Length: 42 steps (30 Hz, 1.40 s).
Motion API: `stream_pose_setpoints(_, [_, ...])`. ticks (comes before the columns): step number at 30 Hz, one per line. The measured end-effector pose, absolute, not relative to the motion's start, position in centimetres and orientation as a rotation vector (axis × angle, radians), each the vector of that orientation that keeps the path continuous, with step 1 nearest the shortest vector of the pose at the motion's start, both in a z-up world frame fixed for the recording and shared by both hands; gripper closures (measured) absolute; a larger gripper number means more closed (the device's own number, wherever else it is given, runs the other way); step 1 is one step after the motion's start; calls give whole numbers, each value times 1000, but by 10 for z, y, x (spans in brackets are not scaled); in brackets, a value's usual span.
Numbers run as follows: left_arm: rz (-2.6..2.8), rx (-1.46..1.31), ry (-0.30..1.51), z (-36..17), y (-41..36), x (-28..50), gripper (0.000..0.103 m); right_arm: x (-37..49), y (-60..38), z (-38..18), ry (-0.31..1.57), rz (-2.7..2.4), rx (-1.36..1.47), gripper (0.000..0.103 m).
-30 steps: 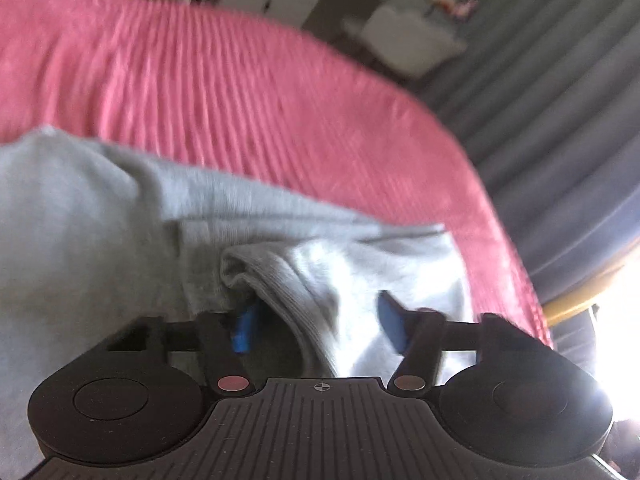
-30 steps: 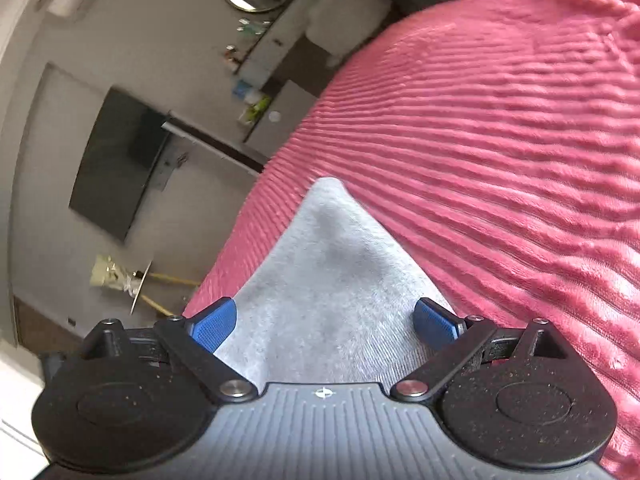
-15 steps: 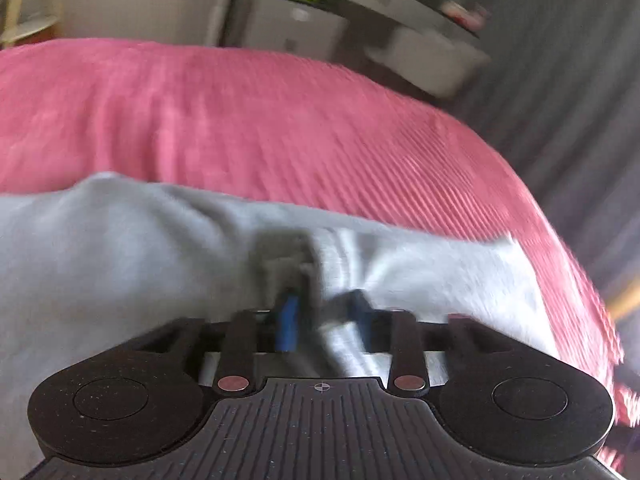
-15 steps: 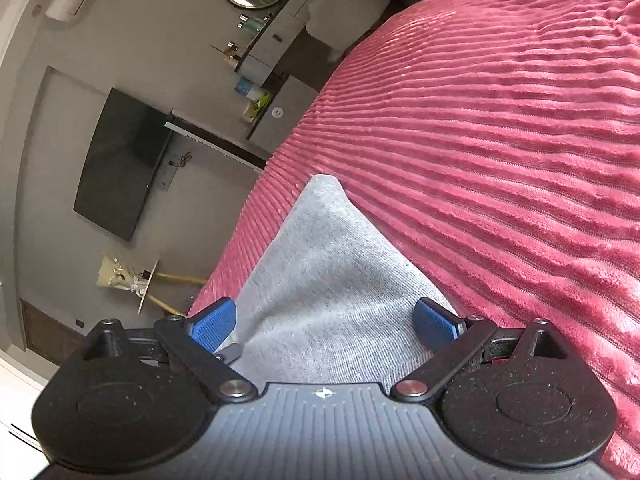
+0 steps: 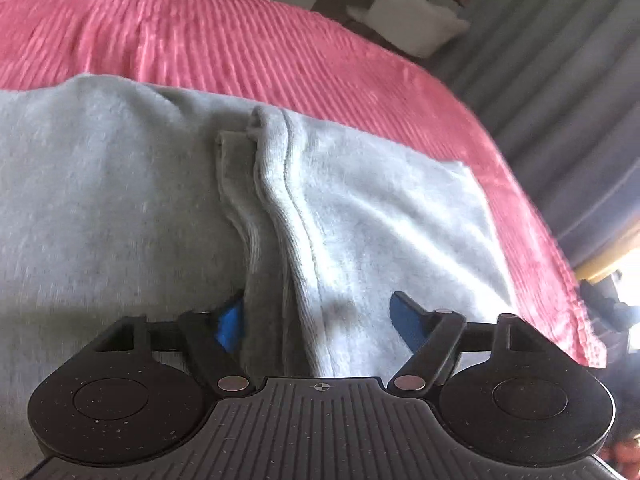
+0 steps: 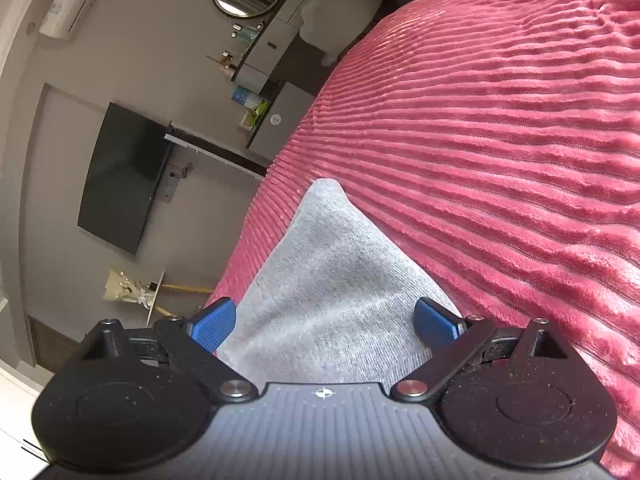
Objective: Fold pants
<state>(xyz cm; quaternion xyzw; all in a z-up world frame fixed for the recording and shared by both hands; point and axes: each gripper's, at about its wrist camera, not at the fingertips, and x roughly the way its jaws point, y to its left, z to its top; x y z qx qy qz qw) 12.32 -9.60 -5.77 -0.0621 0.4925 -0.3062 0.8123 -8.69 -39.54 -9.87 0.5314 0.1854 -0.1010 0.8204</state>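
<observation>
Grey sweatpants (image 5: 120, 208) lie on a pink ribbed bedspread (image 5: 240, 48). In the left wrist view a ribbed cuff or waistband fold (image 5: 272, 200) runs up from between the fingers. My left gripper (image 5: 320, 320) is open, its blue pads on either side of that fold, the left pad partly hidden by cloth. In the right wrist view a grey corner of the pants (image 6: 332, 280) points away near the bed's edge. My right gripper (image 6: 324, 324) is open, low over that corner.
The pink bedspread (image 6: 500, 140) stretches right of the right gripper. The bed's edge (image 6: 256, 220) drops off at left toward a wall-mounted TV (image 6: 124, 176) and shelves. Grey curtains (image 5: 560, 80) and a white chair (image 5: 416, 24) stand beyond the bed.
My left gripper was closed on the fold half a second ago and has now opened; the fold lies flatter and longer. The right gripper has stayed open with little motion.
</observation>
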Motion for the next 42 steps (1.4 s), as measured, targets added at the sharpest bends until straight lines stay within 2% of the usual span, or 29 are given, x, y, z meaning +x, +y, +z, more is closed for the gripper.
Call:
stream_pose_setpoints(1, [-635,-95,1048,-56,-97,126,64,-89,-395,-97,392,-221,1129,7])
stream_pose_setpoints(2, [-630,-81,1049,-55,-99,128,82,-91,-395,-95,396,-231,1132,7])
stream_pose_setpoints(9, [-648,-148,1013,-44,-86,122,85,-112,-388,-83,444,-192,1191,7])
stream_pose_setpoints(14, [-656,-195,1000,-35,-80,121,85,-108,-379,-103,523,-142,1334,7])
stream_pose_setpoints(21, [-669,-217,1026,-42,-80,121,83,-110,-400,-120,391,-209,1440,7])
stream_pose_setpoints(24, [-670,-231,1073,-53,-80,121,69,-110,-401,-128,370,-208,1481,7])
stream_pose_setpoints(26, [-708,-253,1107,-60,-78,122,44,-108,-400,-126,371,-185,1454,7])
stream_pose_setpoints(28, [-734,-285,1123,-65,-78,125,39,-106,-400,-124,371,-172,1443,7])
stream_pose_setpoints(30, [-718,-287,1111,-65,-81,128,54,-105,-401,-126,361,-163,1454,7])
stream_pose_setpoints(31, [-702,-275,1102,-65,-83,130,86,-105,-401,-127,359,-163,1461,7])
stream_pose_setpoints(39, [-684,-293,1057,-56,-81,125,87,-95,-401,-124,376,-118,1436,8])
stream_pose_setpoints(42, [-675,-306,1042,-50,-75,127,87,-91,-404,-127,387,-188,1436,12])
